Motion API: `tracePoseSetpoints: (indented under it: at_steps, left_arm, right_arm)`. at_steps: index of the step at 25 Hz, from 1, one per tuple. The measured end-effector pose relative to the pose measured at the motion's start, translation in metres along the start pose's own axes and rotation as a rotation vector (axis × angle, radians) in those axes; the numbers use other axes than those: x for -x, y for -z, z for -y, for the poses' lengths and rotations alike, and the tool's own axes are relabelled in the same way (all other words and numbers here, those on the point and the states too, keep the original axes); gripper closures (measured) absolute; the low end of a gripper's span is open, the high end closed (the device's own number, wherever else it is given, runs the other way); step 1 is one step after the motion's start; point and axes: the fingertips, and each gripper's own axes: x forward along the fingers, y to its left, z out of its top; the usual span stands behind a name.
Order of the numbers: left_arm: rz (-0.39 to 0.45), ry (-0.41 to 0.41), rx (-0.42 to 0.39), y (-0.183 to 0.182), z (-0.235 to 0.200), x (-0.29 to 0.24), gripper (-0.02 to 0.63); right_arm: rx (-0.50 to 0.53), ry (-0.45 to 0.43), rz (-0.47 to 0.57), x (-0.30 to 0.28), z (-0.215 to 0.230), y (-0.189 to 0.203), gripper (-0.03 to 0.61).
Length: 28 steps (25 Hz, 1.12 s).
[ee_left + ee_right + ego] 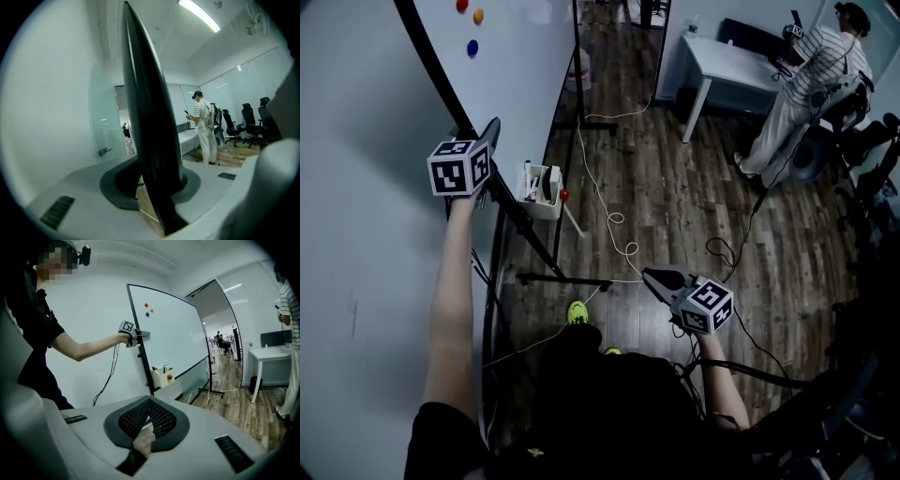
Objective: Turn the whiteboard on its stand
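**A:** What does the head view show of the room?

**B:** Seen steeply from above, there is a dark wood-plank floor [675, 187] with a white cable [616, 218] looping across it. A pale wall [356, 234] fills the left side. The whiteboard [525, 75] stands upright beside that wall on its black stand [567, 278], and red, orange and blue magnets [472, 48] sit on its face. A white table [731, 61] is well apart at the far side. A person in a striped shirt [820, 70] stands next to the table, and office chairs [862, 141] are on the right.

**A:** And the grippers?

**B:** The left hand-held gripper [490, 131] is raised to the black side frame of the whiteboard. Near it, a small white tray [544, 210] hangs at the board's lower edge. The right hand-held gripper [659, 277] is low over the floor, clear of the board.

**A:** What does the left gripper view add?

**B:** It makes the grip plain. The black frame edge runs up between the jaws, and both pads press on it. This view also shows a ceiling light strip [199, 15] and a glass door [103, 122], neither of which appears in the head view.

**A:** And the right gripper view?

**B:** Its jaws are closed tip to tip with nothing between them. Only this view shows the board's face from the front. A bare arm [89, 348] reaches out to the left frame of the board
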Motion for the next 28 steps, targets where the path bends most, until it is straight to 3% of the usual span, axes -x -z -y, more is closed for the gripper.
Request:
tracePoseSetpoints:
  at_steps: [16, 23, 28]
  left_arm:
    - [0.018, -0.003, 0.027, 0.005, -0.002, -0.005, 0.508]
    - [0.079, 0.008, 0.068, 0.005, 0.004, 0.014, 0.449]
    - [0.079, 0.014, 0.059, 0.017, 0.007, 0.038, 0.446]
  right_arm:
    - [0.064, -0.029, 0.013, 0.003, -0.032, -0.003, 0.577]
    - [0.094, -0.029, 0.015, 0.009, -0.039, -0.002, 0.577]
    - [0.117, -0.048, 0.024, 0.001, -0.040, -0.006, 0.577]
